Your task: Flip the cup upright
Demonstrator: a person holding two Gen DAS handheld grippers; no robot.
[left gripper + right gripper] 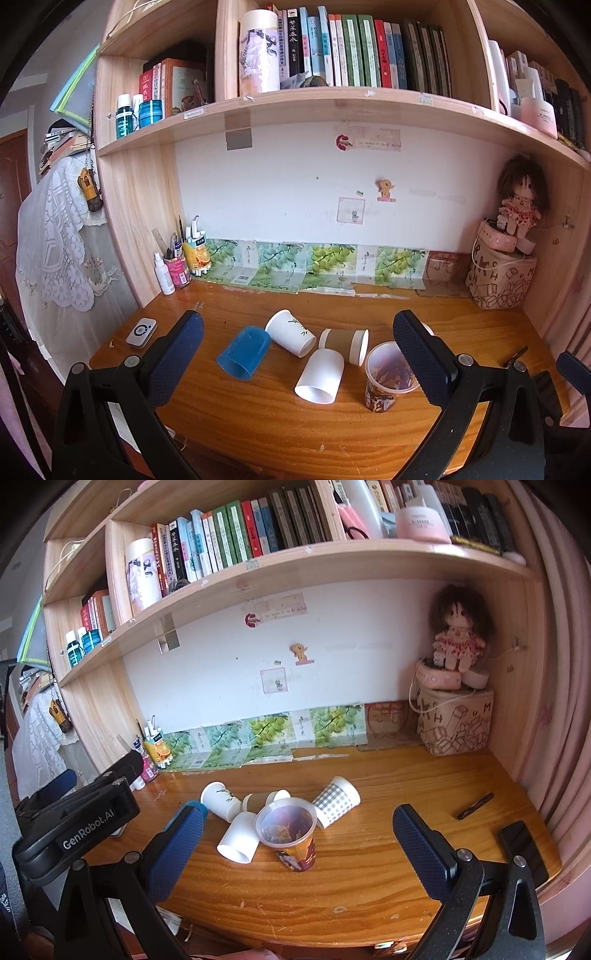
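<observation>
Both grippers, left (298, 354) and right (298, 834), hover level above the desk (369, 867), jaws spread wide and empty, facing the cups (236, 840).

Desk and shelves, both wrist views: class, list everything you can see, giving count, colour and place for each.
Blue cup: 1, on its side, desk left of the cluster.
Bamboo cup: 1, white, on its side beside the blue one.
Sleeve cup: 1, brown band, on its side, mid cluster.
White cup: 1, on its side, front.
Checked cup: 1, grey-white, on its side, right.
Clear cup: 1, printed, upright, front.
Remote: 1, white, desk left edge.
Pen: 1, dark, desk right.
Doll: 1, on boxes in the right corner.
Books: many, upper shelf.
Left gripper: open.
Right gripper: open.
</observation>
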